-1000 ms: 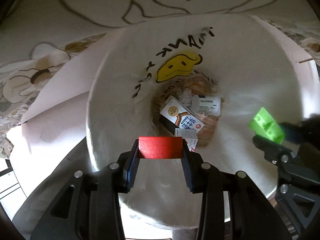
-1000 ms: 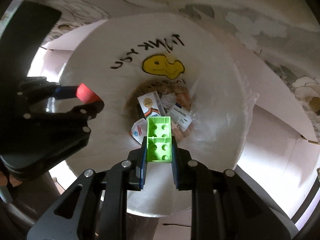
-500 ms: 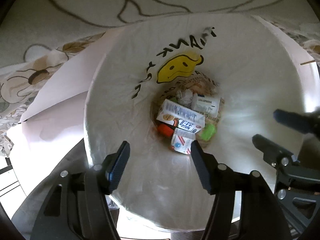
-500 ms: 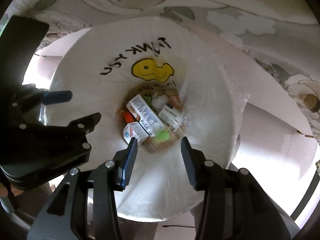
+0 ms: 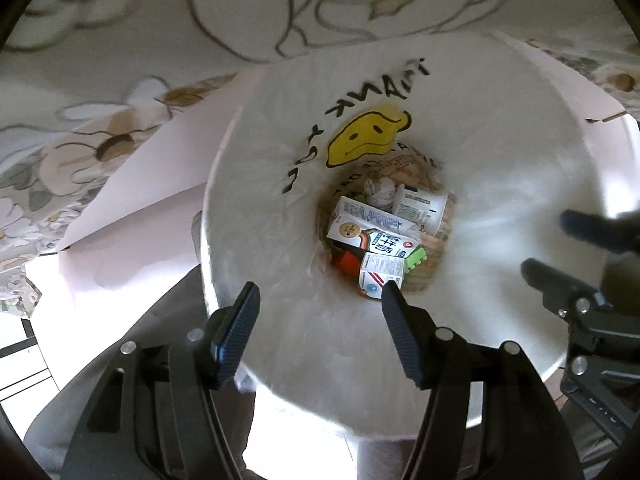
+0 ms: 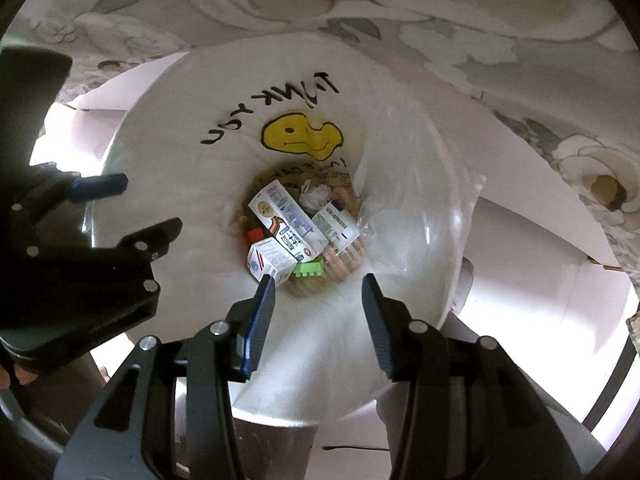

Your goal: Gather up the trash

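My left gripper (image 5: 316,308) hangs with its two dark fingers (image 5: 236,322) parted and nothing between them. My right gripper (image 6: 318,306) is the same — fingers (image 6: 260,316) apart, empty. Both point straight down into the mouth of a trash bag (image 5: 256,208), a white plastic bag printed with a yellow smiley face (image 5: 366,136) and upside-down "thank you" lettering.

The trash lies at the bottom of the bag, well below both grippers. From the left camera I see a long milk carton (image 5: 372,232) lying across the pile, a smaller carton (image 5: 380,274) just in front of it, a white cup (image 5: 420,206) on its side, crumpled paper (image 5: 378,192), a red block (image 5: 346,262) half hidden under the cartons, and a green toy brick (image 5: 414,258) wedged beside them. The right camera shows the same green brick (image 6: 308,268) at the near edge of the pile.

Outside the bag, white paper sheets (image 5: 132,184) lie on a flower-patterned cloth (image 5: 100,80).

I judge the drop finished for both hands. To do the next part well I would lift each gripper straight up, clear of the thin bag wall, so neither finger snags the plastic or drags the rim inward — the two grippers are near each other, so I would part them before swinging away for more trash.
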{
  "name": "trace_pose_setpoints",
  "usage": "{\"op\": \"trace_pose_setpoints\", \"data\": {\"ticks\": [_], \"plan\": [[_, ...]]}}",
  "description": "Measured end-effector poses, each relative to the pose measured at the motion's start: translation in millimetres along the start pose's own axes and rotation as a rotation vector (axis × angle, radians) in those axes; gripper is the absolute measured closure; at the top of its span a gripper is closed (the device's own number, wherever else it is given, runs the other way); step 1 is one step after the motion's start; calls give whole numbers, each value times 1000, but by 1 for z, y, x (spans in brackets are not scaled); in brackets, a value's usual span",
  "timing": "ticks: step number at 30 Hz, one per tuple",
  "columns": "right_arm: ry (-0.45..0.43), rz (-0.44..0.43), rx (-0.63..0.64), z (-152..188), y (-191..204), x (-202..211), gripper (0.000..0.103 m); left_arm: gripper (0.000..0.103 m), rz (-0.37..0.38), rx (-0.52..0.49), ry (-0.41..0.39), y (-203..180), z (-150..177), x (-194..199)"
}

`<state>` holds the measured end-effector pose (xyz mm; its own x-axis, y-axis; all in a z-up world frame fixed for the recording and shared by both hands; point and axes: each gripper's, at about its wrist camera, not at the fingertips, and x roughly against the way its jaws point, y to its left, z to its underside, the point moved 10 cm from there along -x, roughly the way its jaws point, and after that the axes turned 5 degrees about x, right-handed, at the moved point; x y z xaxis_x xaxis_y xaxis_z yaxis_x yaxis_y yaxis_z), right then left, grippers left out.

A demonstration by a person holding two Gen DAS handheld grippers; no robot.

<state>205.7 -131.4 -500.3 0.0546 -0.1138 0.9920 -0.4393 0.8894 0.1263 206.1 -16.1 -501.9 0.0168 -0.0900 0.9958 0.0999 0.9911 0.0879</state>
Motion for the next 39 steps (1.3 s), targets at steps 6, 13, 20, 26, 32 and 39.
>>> {"op": "trace_pose_setpoints", "data": {"ticks": [6,13,20,26,32,39], "plan": [[-33,10,10,7,6,30,57,38,6,-14,-54,2,12,32],[-95,37,6,14,5,78,57,38,31,22,-113,10,21,78],[-218,52,17,20,9,158,44,37,89,40,-234,13,26,159],[-306,93,61,33,15,225,37,33,83,44,-360,19,35,232],[-422,105,71,56,28,290,28,26,69,20,-524,25,53,305],[-523,126,81,84,50,336,23,17,79,-8,-628,17,85,353]]}}
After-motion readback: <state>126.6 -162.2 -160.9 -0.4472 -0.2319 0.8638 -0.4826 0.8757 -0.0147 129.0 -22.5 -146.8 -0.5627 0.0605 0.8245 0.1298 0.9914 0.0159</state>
